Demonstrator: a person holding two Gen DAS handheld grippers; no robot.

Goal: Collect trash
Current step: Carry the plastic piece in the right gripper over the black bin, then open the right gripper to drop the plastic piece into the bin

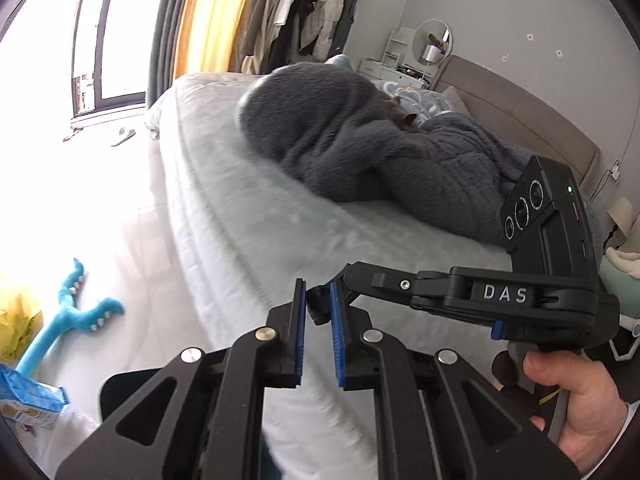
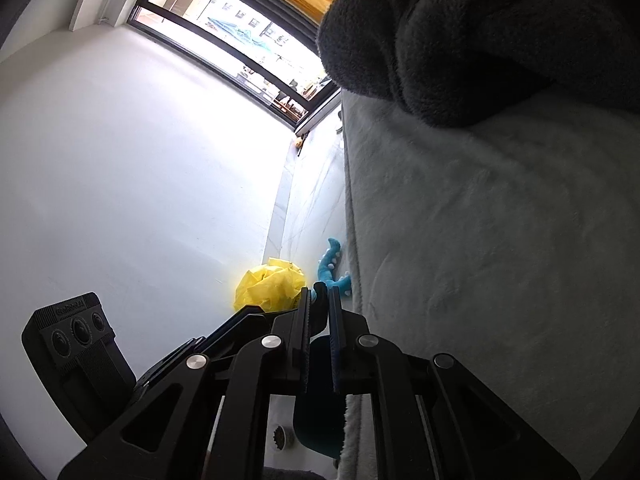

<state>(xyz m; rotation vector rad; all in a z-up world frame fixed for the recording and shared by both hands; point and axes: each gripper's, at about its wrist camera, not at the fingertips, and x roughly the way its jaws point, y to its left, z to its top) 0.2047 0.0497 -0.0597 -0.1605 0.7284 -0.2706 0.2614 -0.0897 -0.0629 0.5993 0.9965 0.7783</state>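
Trash here is a crumpled yellow plastic bag [image 2: 269,289] lying on the pale floor [image 2: 312,200] against the white wall [image 2: 120,180], just beside a blue plush toy [image 2: 330,270] that is resting at the foot of the bed [image 2: 480,240]. In the left wrist view the same yellow bag [image 1: 16,320] is showing at the far left edge, near the plush toy [image 1: 68,316] and a blue snack packet [image 1: 30,400]. The left gripper [image 1: 318,340] is hovering over the bed's edge with its blue pads brought close together and nothing between them. The right gripper [image 2: 320,344] is likewise pressed together and empty, pointing down along the bedside toward the bag. A hand [image 1: 580,396] is gripping the right gripper's handle. A dark grey fleece blanket [image 1: 360,140] is lying heaped on the light bedcover [image 1: 240,200].
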